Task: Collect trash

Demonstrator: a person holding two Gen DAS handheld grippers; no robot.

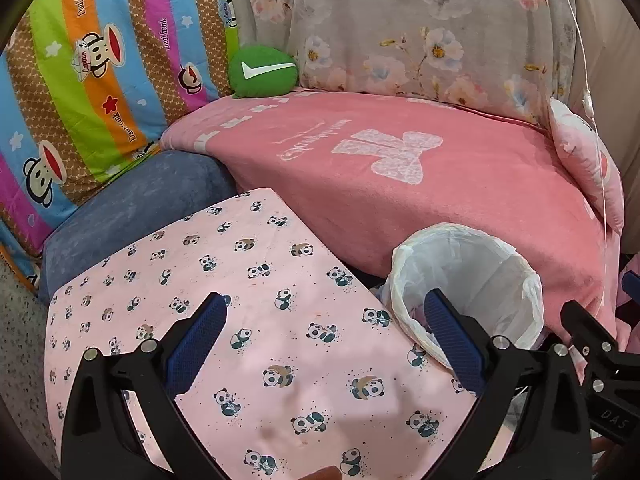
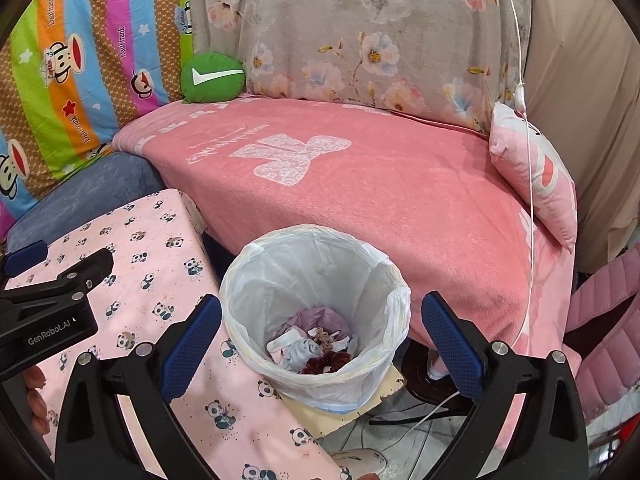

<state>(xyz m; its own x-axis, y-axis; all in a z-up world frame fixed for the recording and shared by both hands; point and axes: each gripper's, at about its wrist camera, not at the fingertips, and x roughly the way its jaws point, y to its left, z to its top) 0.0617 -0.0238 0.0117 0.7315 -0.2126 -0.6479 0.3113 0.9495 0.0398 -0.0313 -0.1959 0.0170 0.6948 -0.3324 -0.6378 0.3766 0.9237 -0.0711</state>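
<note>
A small bin lined with a white plastic bag (image 2: 316, 280) stands beside the panda-print table (image 2: 160, 280); it also shows in the left wrist view (image 1: 472, 268). Crumpled tissues and dark red scraps (image 2: 316, 348) lie at its bottom. My right gripper (image 2: 320, 340) is open and empty, held above the bin's mouth. My left gripper (image 1: 324, 336) is open and empty over the panda-print table (image 1: 260, 280), its right finger (image 1: 452, 336) in front of the bin's rim. The left gripper also shows in the right wrist view (image 2: 52, 284).
A pink blanket covers the sofa seat (image 2: 380, 200). A green round cushion (image 2: 212, 77) and a pink pillow (image 2: 532, 184) lie on it. A blue cushion (image 1: 132, 208) sits behind the table. A thin white cord (image 2: 528, 200) hangs at the right. A pink chair (image 2: 608, 340) stands far right.
</note>
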